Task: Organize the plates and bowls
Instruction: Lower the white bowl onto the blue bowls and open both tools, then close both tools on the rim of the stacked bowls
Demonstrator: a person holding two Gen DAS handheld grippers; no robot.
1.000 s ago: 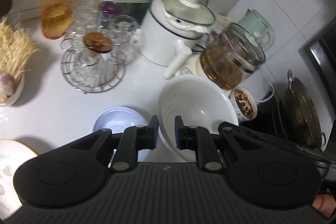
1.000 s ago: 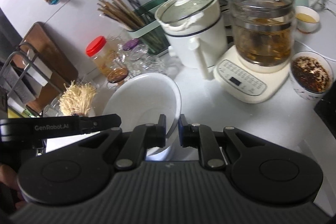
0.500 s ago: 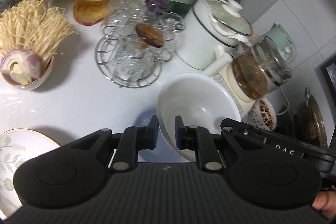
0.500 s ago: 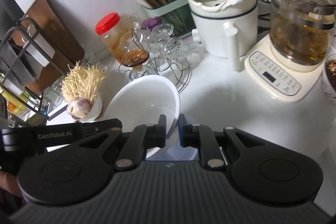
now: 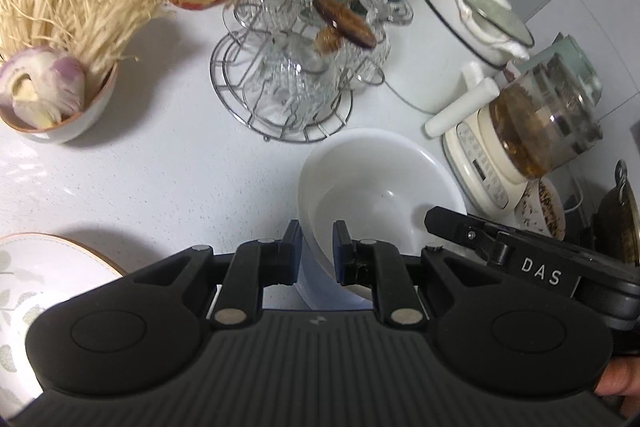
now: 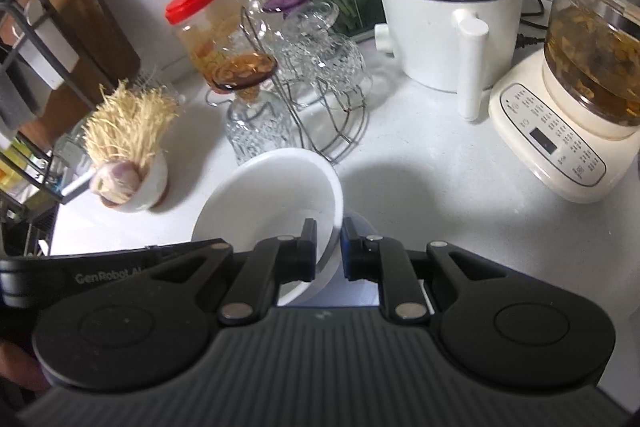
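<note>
A large white bowl is gripped by its rim from two sides. My left gripper is shut on the rim's near-left edge. My right gripper is shut on the opposite edge, and its black body shows in the left wrist view. The white bowl tilts slightly over a pale blue bowl on the counter, which it mostly hides. Only a strip of the blue bowl shows. I cannot tell whether the two bowls touch. A leaf-patterned plate lies at lower left.
A small bowl of enoki mushrooms and onion stands to the left. Just behind the white bowl is a wire rack of glass cups. A white lidded pot and a glass tea kettle on its base stand to the right.
Both grippers have carried the white bowl down and sideways until it sits over the blue bowl, which was beside it before. The counter items look closer.
</note>
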